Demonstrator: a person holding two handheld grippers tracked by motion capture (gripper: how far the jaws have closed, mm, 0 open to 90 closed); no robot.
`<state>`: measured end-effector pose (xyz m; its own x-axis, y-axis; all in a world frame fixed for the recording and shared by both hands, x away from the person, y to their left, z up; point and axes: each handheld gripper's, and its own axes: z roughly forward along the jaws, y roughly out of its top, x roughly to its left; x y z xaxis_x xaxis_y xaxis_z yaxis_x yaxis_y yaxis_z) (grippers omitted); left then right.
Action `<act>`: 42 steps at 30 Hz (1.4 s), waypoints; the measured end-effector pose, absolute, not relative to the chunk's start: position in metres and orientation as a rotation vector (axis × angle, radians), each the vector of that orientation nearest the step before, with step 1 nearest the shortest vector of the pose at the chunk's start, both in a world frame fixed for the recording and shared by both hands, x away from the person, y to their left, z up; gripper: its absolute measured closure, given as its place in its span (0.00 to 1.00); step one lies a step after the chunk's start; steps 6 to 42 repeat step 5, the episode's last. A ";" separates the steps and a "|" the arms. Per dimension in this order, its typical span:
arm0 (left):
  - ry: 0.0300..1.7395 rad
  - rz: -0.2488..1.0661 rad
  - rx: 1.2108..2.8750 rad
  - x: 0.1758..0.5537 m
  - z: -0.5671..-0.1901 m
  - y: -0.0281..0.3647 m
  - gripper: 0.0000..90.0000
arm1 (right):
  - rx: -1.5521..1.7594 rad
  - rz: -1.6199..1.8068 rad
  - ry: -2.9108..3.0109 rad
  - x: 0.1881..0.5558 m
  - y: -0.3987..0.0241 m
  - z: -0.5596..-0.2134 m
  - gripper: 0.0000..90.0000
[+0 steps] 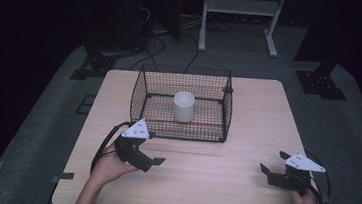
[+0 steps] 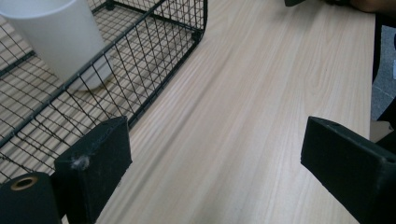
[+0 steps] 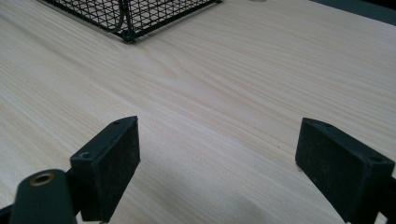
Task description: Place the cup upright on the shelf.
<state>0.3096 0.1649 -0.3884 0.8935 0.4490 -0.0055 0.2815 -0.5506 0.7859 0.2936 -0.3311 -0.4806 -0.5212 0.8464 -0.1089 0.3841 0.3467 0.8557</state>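
Observation:
A white cup [image 1: 183, 106] stands upright inside a black wire basket [image 1: 142, 95] at the middle of the wooden table [image 1: 211, 185]. My left gripper [image 1: 156, 159] is low over the table just in front of the basket's near left corner, jaws open and nothing between them. In the left gripper view the cup [image 2: 56, 37] and the basket wall [image 2: 154, 51] lie to the upper left of the open gripper [image 2: 215, 158]. My right gripper [image 1: 271, 163] sits near the table's right front, open and empty. The right gripper view has its gripper [image 3: 217, 154] over bare wood, with the basket corner [image 3: 126, 21] farther off.
Dark floor surrounds the table, with cables and black stand bases behind it and a white frame's legs [image 1: 203, 34] at the back. Bare wood lies between the two grippers and to the right of the basket.

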 end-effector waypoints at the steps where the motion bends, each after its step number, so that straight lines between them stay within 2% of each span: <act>1: 0.526 0.248 2.181 0.308 -0.390 0.166 0.09 | 1.071 1.094 2.063 0.294 -0.331 -0.481 0.15; 42: 0.533 0.247 2.152 0.301 -0.396 0.171 0.09 | 1.074 1.095 2.060 0.294 -0.331 -0.481 0.15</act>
